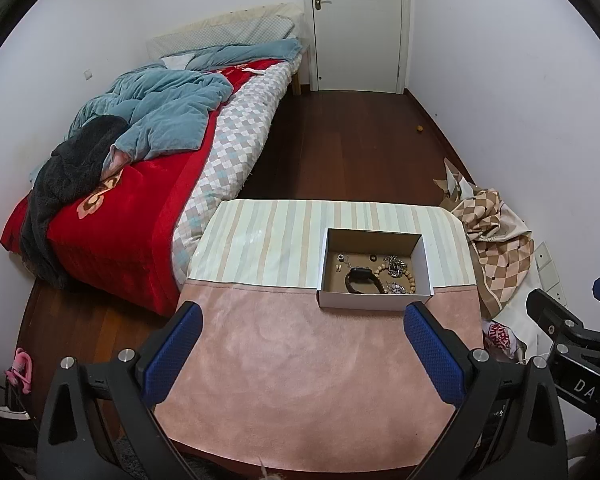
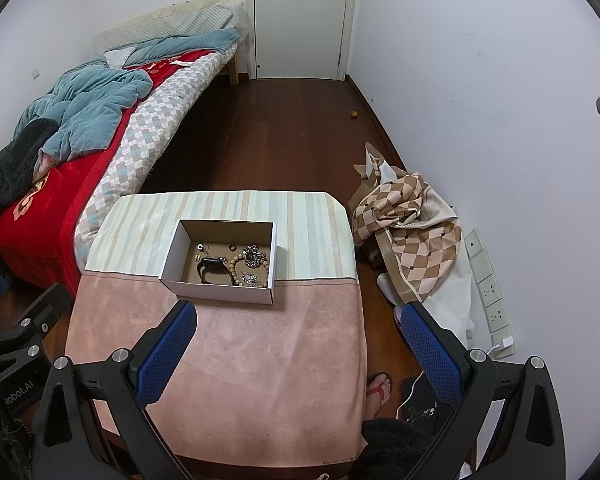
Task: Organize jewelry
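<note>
An open cardboard box (image 1: 424,254) (image 2: 172,248) sits on the table and holds the jewelry: a black watch (image 1: 362,280) (image 2: 212,270), a wooden bead bracelet (image 1: 410,276) (image 2: 236,266), silver chain pieces (image 1: 396,264) (image 2: 252,256) and small rings and earrings. My left gripper (image 1: 304,312) is open and empty, held above the pink cloth in front of the box. My right gripper (image 2: 298,310) is open and empty, above the table's right front edge, near the box.
The table carries a pink cloth (image 1: 300,380) in front and a striped cloth (image 1: 260,240) behind. A bed (image 1: 140,160) stands to the left. Crumpled checked fabric (image 2: 412,224) lies on the floor at the right, by the wall sockets (image 2: 492,292). A person's foot (image 2: 380,388) is beside the table.
</note>
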Demonstrator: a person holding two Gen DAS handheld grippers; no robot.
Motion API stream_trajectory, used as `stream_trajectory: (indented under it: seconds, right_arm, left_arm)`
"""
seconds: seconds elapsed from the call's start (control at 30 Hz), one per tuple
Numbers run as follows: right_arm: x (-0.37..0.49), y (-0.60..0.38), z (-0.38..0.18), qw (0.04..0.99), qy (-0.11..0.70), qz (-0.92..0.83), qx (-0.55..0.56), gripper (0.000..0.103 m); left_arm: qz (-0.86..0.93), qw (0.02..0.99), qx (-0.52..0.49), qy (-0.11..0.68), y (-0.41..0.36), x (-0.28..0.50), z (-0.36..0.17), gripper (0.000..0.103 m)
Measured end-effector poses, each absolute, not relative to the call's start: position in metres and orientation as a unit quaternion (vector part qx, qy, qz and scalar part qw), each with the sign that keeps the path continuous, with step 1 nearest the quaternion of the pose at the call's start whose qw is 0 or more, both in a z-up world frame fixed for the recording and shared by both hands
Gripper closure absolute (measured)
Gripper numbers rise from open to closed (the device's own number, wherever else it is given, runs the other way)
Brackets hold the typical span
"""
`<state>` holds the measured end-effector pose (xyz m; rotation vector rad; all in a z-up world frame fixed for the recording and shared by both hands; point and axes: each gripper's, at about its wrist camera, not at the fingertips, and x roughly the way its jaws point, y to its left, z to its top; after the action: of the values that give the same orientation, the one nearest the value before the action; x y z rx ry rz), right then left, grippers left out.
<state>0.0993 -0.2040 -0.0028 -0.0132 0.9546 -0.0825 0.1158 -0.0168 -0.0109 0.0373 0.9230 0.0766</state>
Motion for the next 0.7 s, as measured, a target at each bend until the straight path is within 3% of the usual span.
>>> stream_trajectory:
  seconds: [0.7]
  right_arm:
    - [0.1004, -0.2098, -0.0023, 0.887, 0.46, -0.039, -0.006, 0.0]
  left_arm:
    - [0.032, 0.896, 0.012, 0.443, -0.0236, 0.1181, -0.0073, 0.0]
